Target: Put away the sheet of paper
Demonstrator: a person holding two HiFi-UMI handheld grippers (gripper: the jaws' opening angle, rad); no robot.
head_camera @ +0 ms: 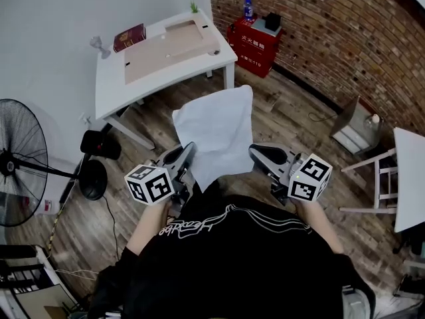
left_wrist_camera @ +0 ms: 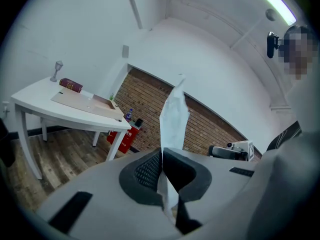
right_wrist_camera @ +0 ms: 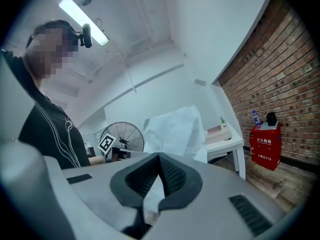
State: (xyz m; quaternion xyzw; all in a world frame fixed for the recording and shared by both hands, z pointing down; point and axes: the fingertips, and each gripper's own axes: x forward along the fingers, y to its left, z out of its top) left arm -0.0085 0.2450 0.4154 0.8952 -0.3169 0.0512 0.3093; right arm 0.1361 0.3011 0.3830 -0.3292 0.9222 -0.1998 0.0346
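Observation:
A white, slightly creased sheet of paper (head_camera: 216, 128) hangs in the air in front of me, above the wooden floor. My left gripper (head_camera: 188, 153) is shut on its near left edge. My right gripper (head_camera: 255, 153) is shut on its near right edge. In the left gripper view the sheet (left_wrist_camera: 174, 114) rises edge-on from between the closed pads of the left gripper (left_wrist_camera: 161, 156). The right gripper view shows the sheet (right_wrist_camera: 175, 129) spreading upward from the pinched jaws of the right gripper (right_wrist_camera: 159, 159).
A white table (head_camera: 113, 88) stands ahead on the left with a tan board (head_camera: 166, 48) and a red book (head_camera: 129, 37) on it. A red box (head_camera: 255, 42) sits by the brick wall. A black fan (head_camera: 20, 161) stands at left, white furniture (head_camera: 408, 178) at right.

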